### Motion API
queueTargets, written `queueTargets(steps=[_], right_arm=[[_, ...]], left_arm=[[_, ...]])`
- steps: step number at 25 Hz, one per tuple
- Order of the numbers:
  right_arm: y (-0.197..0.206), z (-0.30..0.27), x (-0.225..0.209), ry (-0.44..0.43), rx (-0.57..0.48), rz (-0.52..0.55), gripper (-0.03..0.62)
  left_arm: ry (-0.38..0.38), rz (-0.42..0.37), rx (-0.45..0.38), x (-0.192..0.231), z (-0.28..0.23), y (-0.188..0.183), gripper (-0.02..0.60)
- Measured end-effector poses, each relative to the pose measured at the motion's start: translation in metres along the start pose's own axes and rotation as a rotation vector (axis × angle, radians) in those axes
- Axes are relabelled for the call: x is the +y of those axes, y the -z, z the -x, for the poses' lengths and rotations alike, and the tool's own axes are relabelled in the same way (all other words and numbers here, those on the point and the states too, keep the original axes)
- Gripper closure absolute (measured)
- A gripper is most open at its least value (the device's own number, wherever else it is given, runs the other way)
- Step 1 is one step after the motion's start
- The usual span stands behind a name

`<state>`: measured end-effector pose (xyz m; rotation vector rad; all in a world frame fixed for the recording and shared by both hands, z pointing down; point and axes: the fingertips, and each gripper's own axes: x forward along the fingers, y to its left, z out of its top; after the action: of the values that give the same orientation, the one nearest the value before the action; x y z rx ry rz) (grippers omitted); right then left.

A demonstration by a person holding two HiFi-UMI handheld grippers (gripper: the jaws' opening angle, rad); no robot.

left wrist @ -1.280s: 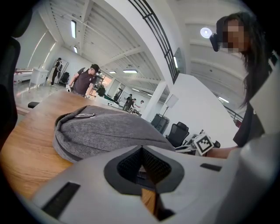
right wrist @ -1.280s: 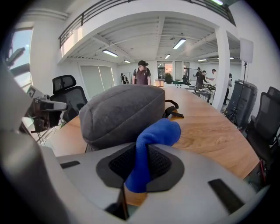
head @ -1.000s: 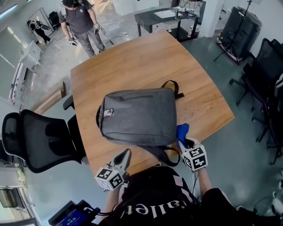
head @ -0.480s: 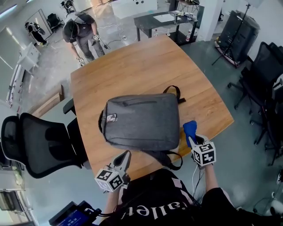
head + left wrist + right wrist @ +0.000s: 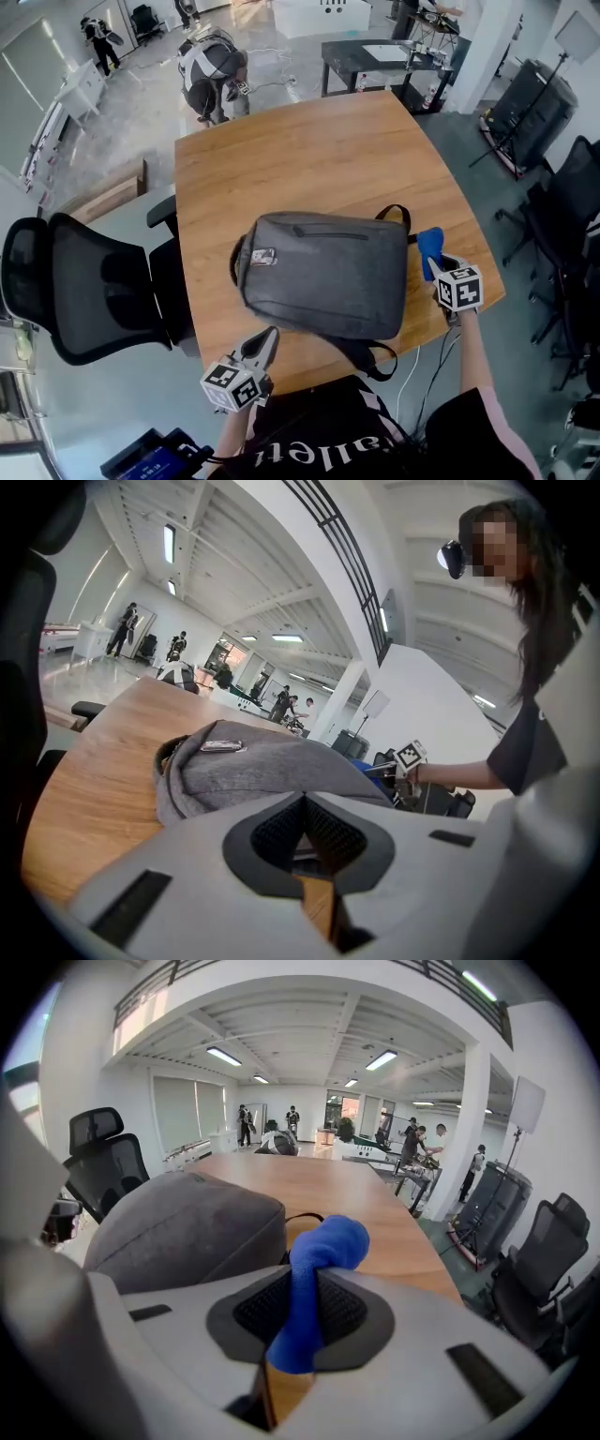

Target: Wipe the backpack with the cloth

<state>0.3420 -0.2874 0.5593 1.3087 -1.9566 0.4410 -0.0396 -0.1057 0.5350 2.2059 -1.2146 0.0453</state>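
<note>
Right gripper (image 5: 302, 1314) clamps blue cloth (image 5: 317, 1265) at backpack's 3 o'clock | left gripper (image 5: 302, 834) closed, empty, 7 o'clock | grey backpack (image 5: 323, 274) flat mid-table (image 5: 309, 150) | likely soft, yielding, may slide; brace near edge

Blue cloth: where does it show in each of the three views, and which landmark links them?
Head view: blue cloth right of centre, in the right gripper, beside the backpack.
Left gripper view: small blue sliver past the backpack's far edge.
Right gripper view: centre, clamped between the jaws.
Shared landmark: the backpack.
</note>
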Motion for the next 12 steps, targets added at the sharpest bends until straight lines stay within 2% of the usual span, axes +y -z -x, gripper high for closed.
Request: queueTargets(steps=[3,8,12], right_arm=[[-0.028,-0.025,-0.007,-0.041,0.021,0.034,0.525],[-0.059,-0.065,-0.002,-0.116,0.088,0.017,0.525],[-0.079,-0.086,-0.002,-0.159,0.166,0.087,0.525]], left_arm=[[-0.008,0.012,-0.007,0.01,0.003,-0.003,0.58],[-0.038,0.037,-0.021,0.035,0.012,-0.008,0.58],[-0.059,0.054,-0.029,0.042,0.014,-0.012,0.58]])
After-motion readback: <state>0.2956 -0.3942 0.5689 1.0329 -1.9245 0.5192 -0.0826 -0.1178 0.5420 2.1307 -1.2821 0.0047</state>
